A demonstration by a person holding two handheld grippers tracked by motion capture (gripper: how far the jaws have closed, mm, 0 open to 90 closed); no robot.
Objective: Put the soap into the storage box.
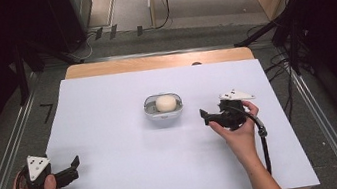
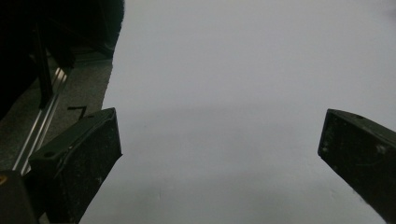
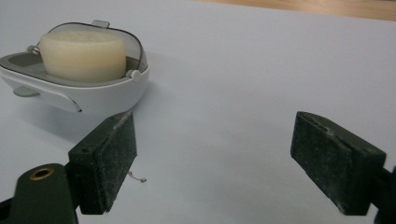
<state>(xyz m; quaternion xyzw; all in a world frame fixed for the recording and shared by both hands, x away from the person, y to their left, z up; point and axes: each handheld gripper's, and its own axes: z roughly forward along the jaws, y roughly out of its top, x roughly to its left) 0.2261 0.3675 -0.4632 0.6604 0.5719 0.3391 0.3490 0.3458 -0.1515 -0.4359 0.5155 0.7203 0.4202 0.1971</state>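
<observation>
A small white and grey dish [image 1: 164, 114] sits mid-table with a pale cream round block [image 1: 165, 103] resting in it. In the right gripper view the dish [image 3: 93, 93] and the block [image 3: 83, 55] lie at upper left, beyond the left jaw. My right gripper [image 1: 203, 115] is just right of the dish, open, with nothing between its jaws [image 3: 215, 163]. My left gripper [image 1: 73, 165] rests at the table's front left corner, open and empty, its jaws spread over bare white surface [image 2: 219, 149].
The white tabletop [image 1: 114, 148] has a wooden strip [image 1: 151, 62] along its far edge. Metal rails [image 1: 4, 159] run along both sides over grey carpet. Black stands and cables [image 1: 291, 51] sit at the far right.
</observation>
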